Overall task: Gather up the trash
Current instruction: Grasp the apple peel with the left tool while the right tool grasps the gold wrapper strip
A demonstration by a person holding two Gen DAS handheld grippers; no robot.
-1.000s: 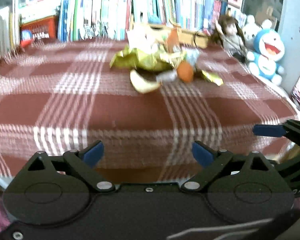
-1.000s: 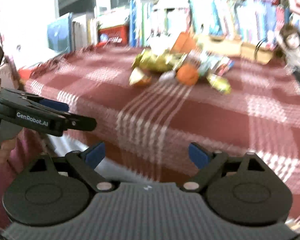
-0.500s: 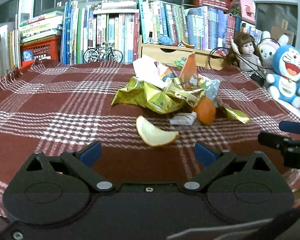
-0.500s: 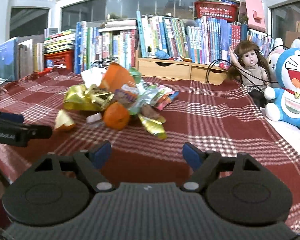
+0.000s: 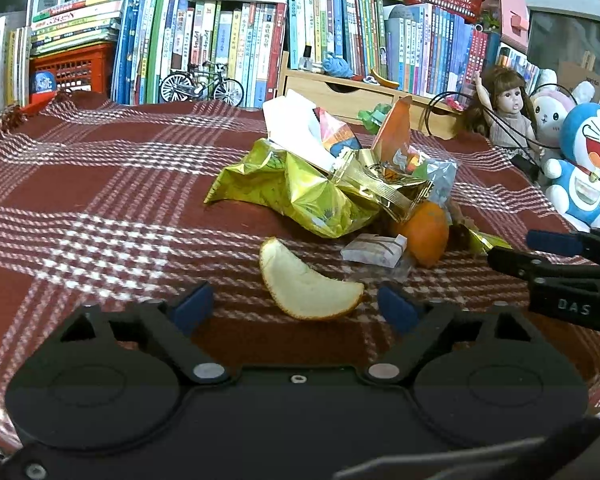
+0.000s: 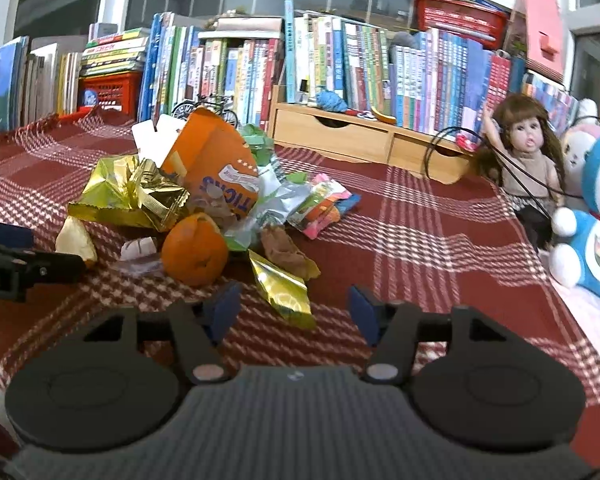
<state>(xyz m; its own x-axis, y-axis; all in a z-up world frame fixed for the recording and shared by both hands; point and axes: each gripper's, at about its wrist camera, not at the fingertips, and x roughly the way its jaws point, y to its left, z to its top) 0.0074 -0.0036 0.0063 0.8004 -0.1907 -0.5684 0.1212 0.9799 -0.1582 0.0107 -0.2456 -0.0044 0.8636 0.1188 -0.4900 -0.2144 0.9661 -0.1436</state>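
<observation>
Left gripper point(image 5: 292, 306): jaws just narrowing, empty, peel point(image 5: 306, 286) lying between the tips. Right gripper point(image 6: 292, 310): also narrowing, empty, gold wrapper point(image 6: 286, 290) between its tips. Trash pile point(image 5: 340, 184) just beyond; nothing collected yet.

Red plaid tablecloth point(image 5: 100, 208), heap of wrappers point(image 5: 320, 184), orange peel point(image 5: 304, 284), orange point(image 6: 194, 250), doll point(image 6: 532, 160)

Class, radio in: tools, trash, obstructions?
Left tool open, closing round curved orange peel. Right tool open, closing round gold foil wrapper. Nothing obstructing.
</observation>
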